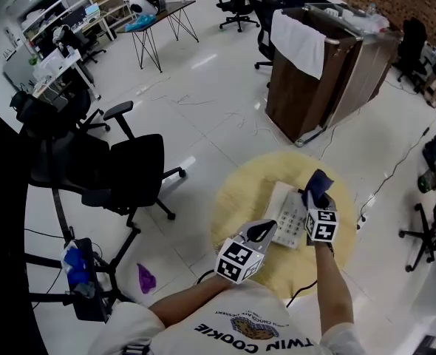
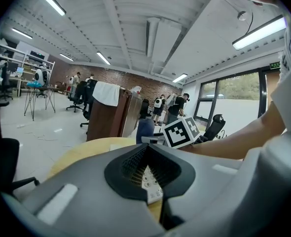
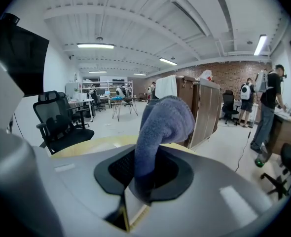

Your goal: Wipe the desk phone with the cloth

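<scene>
Left gripper (image 1: 261, 232) jaws together — right gripper (image 1: 311, 199) jaws pinching cloth (image 1: 320, 184).

Fuzzy blue-grey cloth (image 3: 163, 120), smooth white plastic phone (image 1: 288, 217), matt pale wood desk (image 1: 240, 198), glossy white floor (image 1: 203, 102), smooth grey plastic right claw (image 3: 140, 191), black ribbed pads (image 3: 117, 168)

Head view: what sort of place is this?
Likely an open-plan office or lab workspace: rolling office chairs, desks with equipment, and a desk phone on a round table.

Right gripper (image 3: 143, 179) jaws clamp the cloth (image 3: 161, 125). Cloth sticks up, top flops right. Yellow table (image 3: 96, 144) edge shows behind.
</scene>
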